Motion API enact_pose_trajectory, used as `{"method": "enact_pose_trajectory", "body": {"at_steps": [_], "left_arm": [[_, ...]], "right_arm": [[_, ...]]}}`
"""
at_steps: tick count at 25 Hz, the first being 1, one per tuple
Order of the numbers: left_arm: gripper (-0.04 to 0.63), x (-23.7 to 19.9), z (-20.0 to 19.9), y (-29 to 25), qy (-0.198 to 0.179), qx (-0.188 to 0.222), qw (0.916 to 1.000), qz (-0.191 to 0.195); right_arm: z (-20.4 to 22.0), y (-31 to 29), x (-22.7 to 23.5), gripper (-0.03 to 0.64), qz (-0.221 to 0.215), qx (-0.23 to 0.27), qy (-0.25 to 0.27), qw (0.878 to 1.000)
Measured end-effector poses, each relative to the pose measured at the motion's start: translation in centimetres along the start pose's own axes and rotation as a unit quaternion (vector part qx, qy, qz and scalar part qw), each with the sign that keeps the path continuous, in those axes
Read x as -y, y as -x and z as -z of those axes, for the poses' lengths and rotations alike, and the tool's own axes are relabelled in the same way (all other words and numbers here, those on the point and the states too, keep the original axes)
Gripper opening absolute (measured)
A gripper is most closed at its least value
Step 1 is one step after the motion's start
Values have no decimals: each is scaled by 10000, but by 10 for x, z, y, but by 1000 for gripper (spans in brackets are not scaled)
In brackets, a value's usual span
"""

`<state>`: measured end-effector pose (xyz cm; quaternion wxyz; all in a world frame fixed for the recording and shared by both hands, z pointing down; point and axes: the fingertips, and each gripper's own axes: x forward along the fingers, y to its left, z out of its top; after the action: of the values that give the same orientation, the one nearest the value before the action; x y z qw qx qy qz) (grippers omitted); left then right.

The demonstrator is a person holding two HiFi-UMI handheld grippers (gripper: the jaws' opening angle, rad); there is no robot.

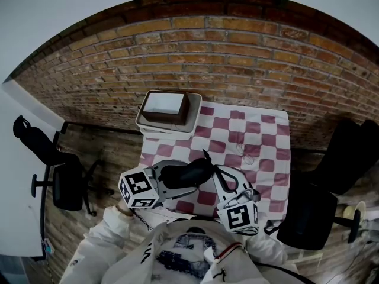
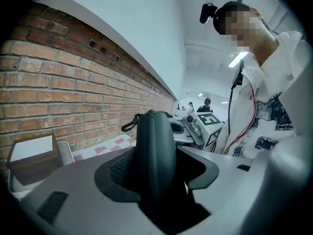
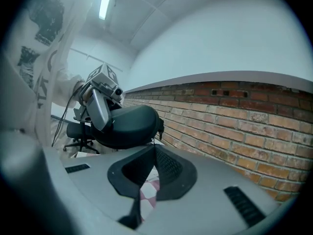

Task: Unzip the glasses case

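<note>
The black glasses case [image 1: 185,173] is held off the checkered table, gripped across its body by my left gripper [image 1: 172,180]. In the left gripper view the case [image 2: 155,151] stands on edge between the jaws of that gripper [image 2: 156,168], with a black loop [image 2: 129,124] at its far end. My right gripper [image 1: 218,174] meets the case's right end. In the right gripper view the case [image 3: 126,126] hangs just past the right gripper [image 3: 153,147], whose jaws are closed. A thin zipper pull [image 3: 151,141] runs from the case's end into them.
A red-and-white checkered cloth [image 1: 260,141] covers the table. A white tray [image 1: 155,126] holding a brown box [image 1: 169,106] stands at its far left corner. Black office chairs stand left [image 1: 65,185] and right [image 1: 308,218]. A white desk [image 1: 18,176] lies at far left.
</note>
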<state>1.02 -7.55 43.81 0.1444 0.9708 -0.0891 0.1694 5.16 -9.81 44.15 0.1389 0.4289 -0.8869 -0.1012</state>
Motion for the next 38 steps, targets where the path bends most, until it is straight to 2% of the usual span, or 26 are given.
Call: {"method": "enact_pose_trajectory", "body": {"at_steps": [5,14,19,25,31,38], "left_arm": [[253,1,7,0,-20,-209,9998,-2],[253,-4,21,-6,-187,-777,9968,-73],[253,-6,25,-11,-281,-946,9951,-81],[252,-10,29,-15,-455,-1191,9918,-115],[252,-14,39,-15,-591,-1446,9877,-126],[252,-17,43,-14,-736,-1622,9838,-188]], "right_arm": [[3,1,-2,15,-22,-105,335,9994],[14,-2,-2,15,-73,-320,640,9974],[20,-2,0,15,-61,-489,1032,9934],[23,-3,4,14,52,-683,1557,9854],[25,-7,2,14,92,-836,2218,9715],[23,-10,0,15,104,-909,2570,9621]]}}
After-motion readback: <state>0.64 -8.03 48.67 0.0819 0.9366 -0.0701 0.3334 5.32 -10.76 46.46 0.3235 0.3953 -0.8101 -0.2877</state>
